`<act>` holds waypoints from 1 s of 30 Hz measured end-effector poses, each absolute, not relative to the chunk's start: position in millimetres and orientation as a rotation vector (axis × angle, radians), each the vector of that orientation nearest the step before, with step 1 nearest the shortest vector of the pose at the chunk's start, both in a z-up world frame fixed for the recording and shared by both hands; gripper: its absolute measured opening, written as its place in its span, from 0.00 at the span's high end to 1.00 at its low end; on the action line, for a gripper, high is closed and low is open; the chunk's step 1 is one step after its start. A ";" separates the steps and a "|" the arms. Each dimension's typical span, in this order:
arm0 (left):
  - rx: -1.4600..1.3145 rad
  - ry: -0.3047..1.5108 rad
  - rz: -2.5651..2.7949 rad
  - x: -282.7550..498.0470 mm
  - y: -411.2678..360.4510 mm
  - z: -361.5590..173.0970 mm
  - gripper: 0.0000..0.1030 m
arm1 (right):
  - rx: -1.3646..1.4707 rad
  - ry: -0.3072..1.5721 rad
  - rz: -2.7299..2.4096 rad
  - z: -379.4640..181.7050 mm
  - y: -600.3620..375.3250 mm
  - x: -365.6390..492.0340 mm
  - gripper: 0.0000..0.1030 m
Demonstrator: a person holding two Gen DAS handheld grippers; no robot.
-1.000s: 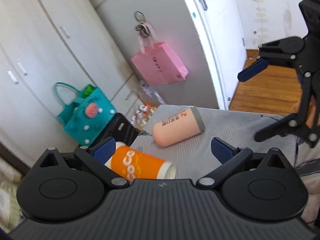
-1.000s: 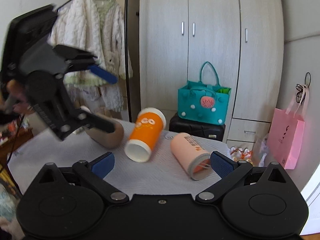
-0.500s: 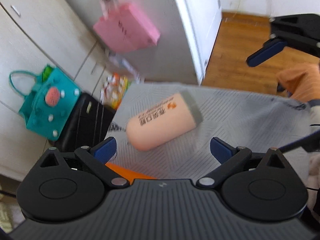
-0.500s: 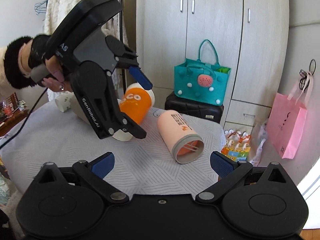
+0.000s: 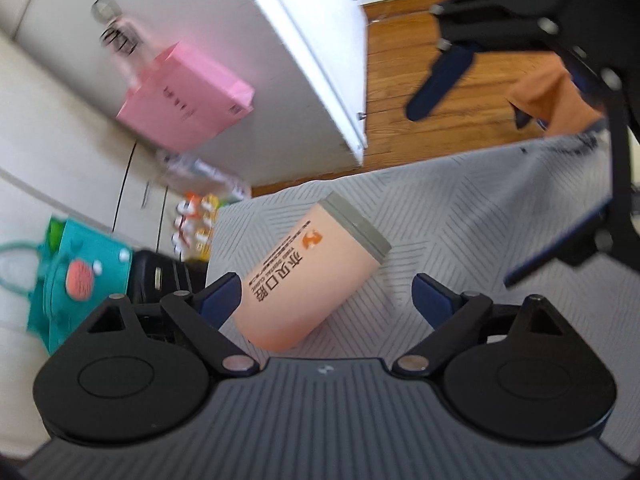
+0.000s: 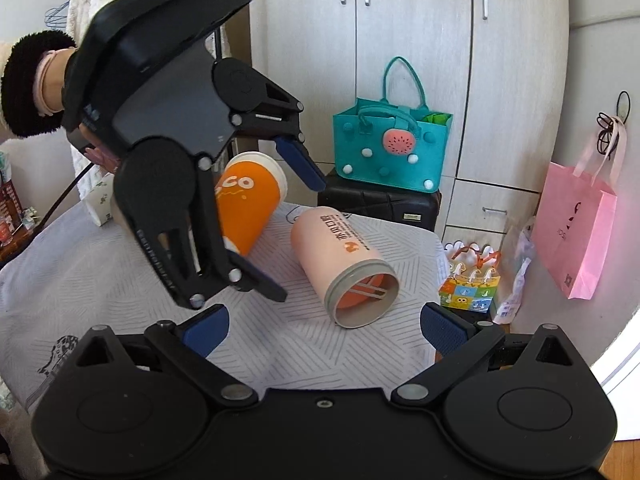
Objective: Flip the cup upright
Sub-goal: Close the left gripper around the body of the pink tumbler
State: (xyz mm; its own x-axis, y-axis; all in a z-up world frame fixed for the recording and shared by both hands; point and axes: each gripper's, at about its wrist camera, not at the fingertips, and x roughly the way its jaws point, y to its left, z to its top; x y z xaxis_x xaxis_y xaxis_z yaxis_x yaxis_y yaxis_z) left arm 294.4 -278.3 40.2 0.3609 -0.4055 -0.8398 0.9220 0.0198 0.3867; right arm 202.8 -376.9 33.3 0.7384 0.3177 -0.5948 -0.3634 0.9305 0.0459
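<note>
A peach cup with a grey rim [image 5: 308, 276] lies on its side on the grey patterned tablecloth [image 5: 460, 208]. In the right wrist view [image 6: 340, 256] its open mouth faces my camera. My left gripper [image 5: 326, 302] is open and hovers just over the cup's closed end, fingers on either side, not touching. In the right wrist view the left gripper [image 6: 288, 220] shows above and left of the cup. My right gripper [image 6: 324, 326] is open and empty, near the cup's mouth.
An orange paper cup [image 6: 248, 208] lies on its side behind the left gripper. A white cup [image 6: 98, 204] stands at the table's far left. Beyond the table stand a teal bag [image 6: 392, 152], a black case [image 6: 380, 200], a pink bag [image 6: 576, 232] and wardrobe doors.
My left gripper has swung from over the orange cup to the peach cup and come down close to its closed end. My right gripper has drawn slightly nearer the peach cup's mouth.
</note>
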 end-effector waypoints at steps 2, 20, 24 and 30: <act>1.138 0.553 -1.167 292.5 -279.1 41.9 0.10 | -0.080 0.640 0.369 33.6 -377.2 204.4 0.00; 1.273 0.596 -1.319 327.7 -304.3 24.2 0.10 | -0.054 0.667 0.357 25.8 -381.6 224.9 0.00; 1.287 0.654 -1.340 334.0 -308.8 13.0 0.10 | -0.046 0.674 0.366 24.2 -382.3 229.7 0.00; 1.250 0.636 -1.350 341.0 -310.8 7.9 0.10 | -0.062 0.677 0.376 22.2 -382.2 231.4 0.00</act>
State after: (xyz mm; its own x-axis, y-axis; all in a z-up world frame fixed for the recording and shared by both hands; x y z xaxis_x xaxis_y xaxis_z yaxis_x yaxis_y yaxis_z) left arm 341.0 -310.8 7.9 0.1965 -0.3582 -0.9127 0.9319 -0.2211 0.2874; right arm 231.4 -382.2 22.2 0.7146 0.3194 -0.6224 -0.3595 0.9309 0.0648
